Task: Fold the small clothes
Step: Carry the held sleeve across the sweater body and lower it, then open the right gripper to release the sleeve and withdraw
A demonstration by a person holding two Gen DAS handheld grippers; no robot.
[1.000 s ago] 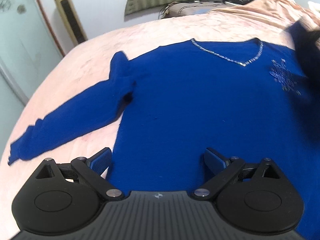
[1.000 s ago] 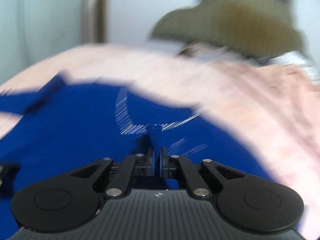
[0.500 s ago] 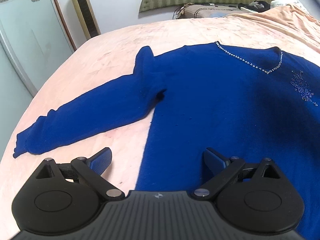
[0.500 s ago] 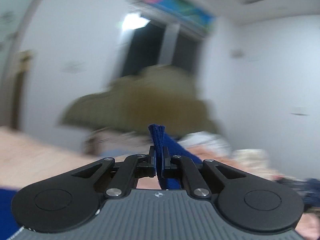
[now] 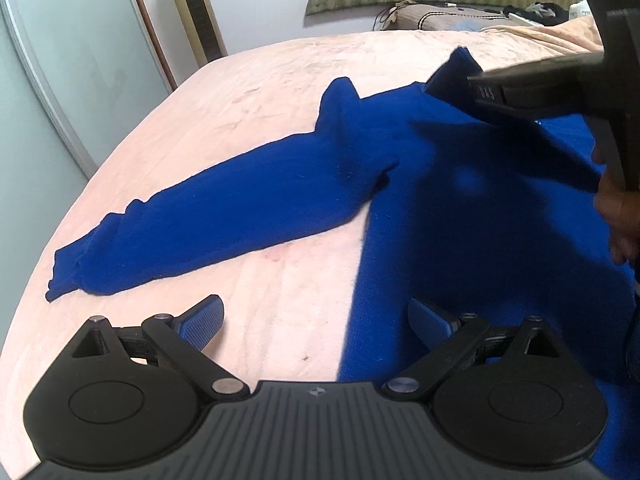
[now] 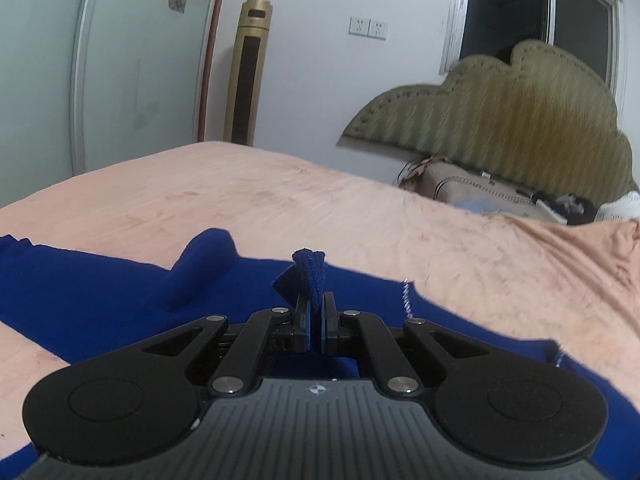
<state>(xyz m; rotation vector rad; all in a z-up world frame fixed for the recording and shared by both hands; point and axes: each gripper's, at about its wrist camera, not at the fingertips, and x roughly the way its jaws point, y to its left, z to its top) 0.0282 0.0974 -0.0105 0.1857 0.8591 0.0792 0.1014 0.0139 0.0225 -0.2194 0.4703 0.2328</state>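
Blue sweater (image 5: 460, 208), one; two tongs

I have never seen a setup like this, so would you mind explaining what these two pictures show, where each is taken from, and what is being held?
There is no robot here: a person holds a hand-operated two-finger gripper in each hand, and each carries a wide-angle camera looking forward along its fingers. The black plastic at the bottom of each picture is that gripper's own body.

The left camera's picture shows the left gripper with its jaws wide open and nothing between them. Ahead, a blue sweater lies on a bed with a pink sheet, one sleeve stretched out to the side. The right gripper reaches in from the right edge, with fabric in its tip.

The right camera's picture shows the same right gripper from behind, shut on a pinched bit of the sweater, probably the cuff of the other sleeve. A headboard stands behind the bed.
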